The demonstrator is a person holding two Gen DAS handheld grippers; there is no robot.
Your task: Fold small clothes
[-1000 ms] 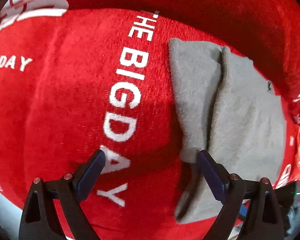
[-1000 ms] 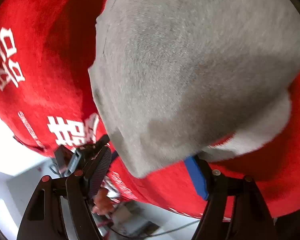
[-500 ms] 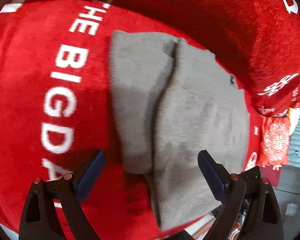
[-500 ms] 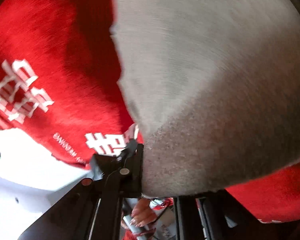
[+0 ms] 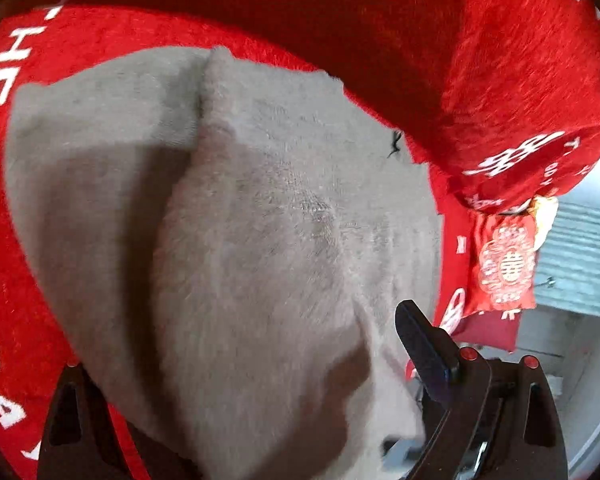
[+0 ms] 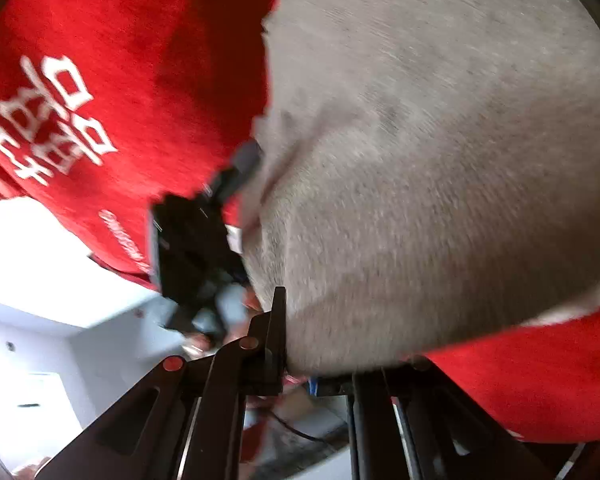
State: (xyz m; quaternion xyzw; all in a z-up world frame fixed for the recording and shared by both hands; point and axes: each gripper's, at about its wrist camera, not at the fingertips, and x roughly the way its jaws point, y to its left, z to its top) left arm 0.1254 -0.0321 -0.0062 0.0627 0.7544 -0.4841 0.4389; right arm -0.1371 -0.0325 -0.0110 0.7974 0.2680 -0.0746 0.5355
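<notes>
Closer now: the left gripper (image 5: 236,380) has swept in over the grey garment (image 5: 260,240), which a second ago lay off to one side of it and now fills most of its view, spread on the red blanket (image 5: 500,80) with its white lettering. Left of the garment's long raised fold, a flatter grey layer lies in shadow; right of the fold, the upper layer runs out to a small black thread near the far edge. As for the left gripper's fingers, one dark pad (image 5: 420,344) shows at the garment's near right edge, while the other is buried under the cloth, so they look spread wide with fabric lying between them (not yet a pinch, by my reading). Over to the right gripper (image 6: 296,364): its fingers have closed since a second ago and now press together on the garment's near hem, grey cloth bulging up right above them. Beyond that hem, at the garment's left edge, the other tool is nosing in, blurred. So one corner looks secured and the second is being lined up; once both hold, the near edge can be carried over to make the next fold. Loose plush may slip.
</notes>
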